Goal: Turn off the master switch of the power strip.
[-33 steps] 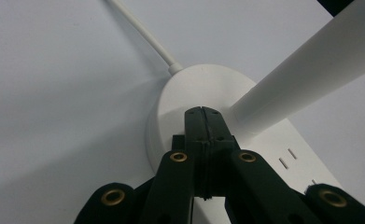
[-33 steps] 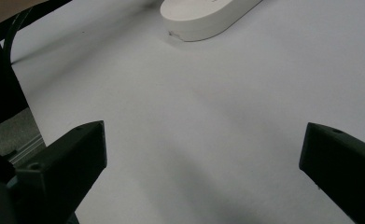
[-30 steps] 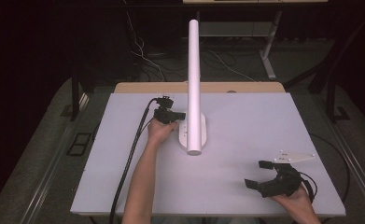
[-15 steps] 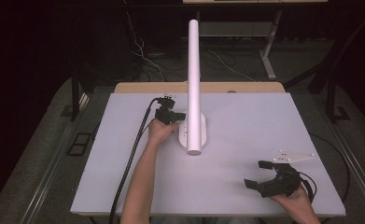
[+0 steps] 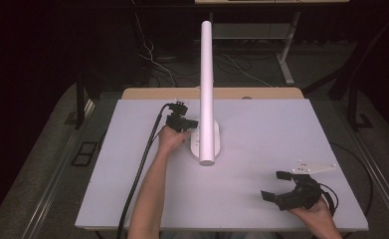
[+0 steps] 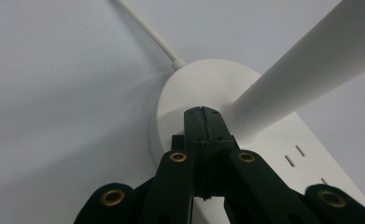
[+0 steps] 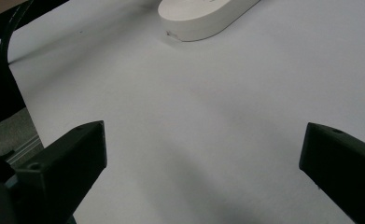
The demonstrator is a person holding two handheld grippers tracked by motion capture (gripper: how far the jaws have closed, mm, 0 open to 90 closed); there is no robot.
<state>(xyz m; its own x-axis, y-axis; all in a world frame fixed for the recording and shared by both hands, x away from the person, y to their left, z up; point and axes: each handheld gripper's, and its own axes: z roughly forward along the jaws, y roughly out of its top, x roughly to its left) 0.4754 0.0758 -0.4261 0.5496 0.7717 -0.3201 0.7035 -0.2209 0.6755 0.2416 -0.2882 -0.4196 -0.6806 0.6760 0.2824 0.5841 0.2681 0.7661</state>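
Table point(image 5: 261, 129) carries a white lamp base point(image 5: 205, 142) with upright tube point(image 5: 207, 84). Left hand-held gripper point(image 6: 202, 116) is clenched, tips on the base. Right hand-held gripper point(image 5: 276, 185) is released, well apart.

My table point(image 5: 261, 199): pale grey-white top, bare over most of it. A tan wooden strip point(image 5: 242, 93) runs along its far edge. Grey carpet point(image 5: 43, 144) lies under and around it. Loose cables point(image 5: 157, 55) lie tangled on the floor beyond the far edge. There's a light metal desk leg point(image 5: 284, 55) back there, a dark rectangular floor plate point(image 5: 86, 152) to my left, and a metal rail point(image 5: 50, 191) beside it.
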